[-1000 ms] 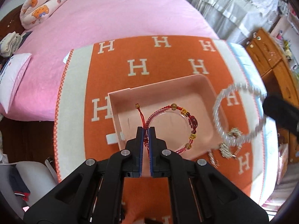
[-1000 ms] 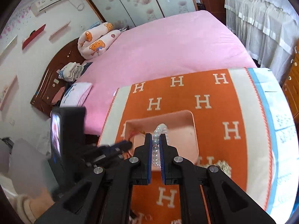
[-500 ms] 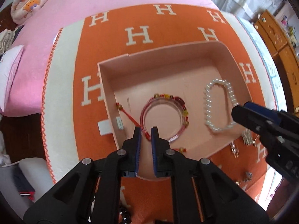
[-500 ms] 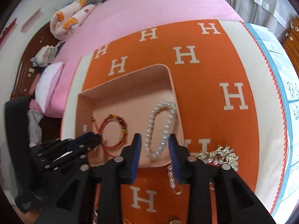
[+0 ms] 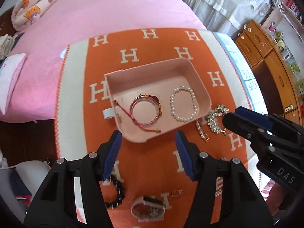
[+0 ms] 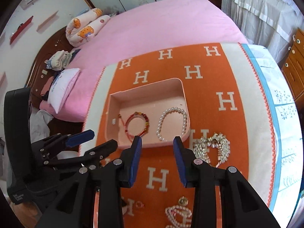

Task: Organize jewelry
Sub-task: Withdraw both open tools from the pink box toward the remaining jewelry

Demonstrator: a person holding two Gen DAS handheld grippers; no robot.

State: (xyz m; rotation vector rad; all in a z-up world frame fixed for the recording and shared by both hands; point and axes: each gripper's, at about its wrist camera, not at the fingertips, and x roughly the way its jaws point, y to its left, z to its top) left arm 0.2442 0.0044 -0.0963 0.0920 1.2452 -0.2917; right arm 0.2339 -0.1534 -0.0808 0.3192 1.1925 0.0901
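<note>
Two bracelets lie in the pink tray (image 5: 203,93); left gripper (image 5: 148,142) and right gripper (image 6: 157,148) gape empty.

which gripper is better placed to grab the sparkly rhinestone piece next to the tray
Right, likely. The right gripper is open and empty, and the rhinestone piece lies just beside its fingers. The left gripper, also open, sits on the far side of the pink tray.

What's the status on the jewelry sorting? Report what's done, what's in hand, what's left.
Done: the red string bracelet and the pearl bracelet lie in the pink tray.
In hand: nothing. The left claw and right claw have both just been opening, with nothing between their pads.
Left: on the orange blanket, the rhinestone necklace, black bead bracelet, pink watch and pearl necklace.
</note>
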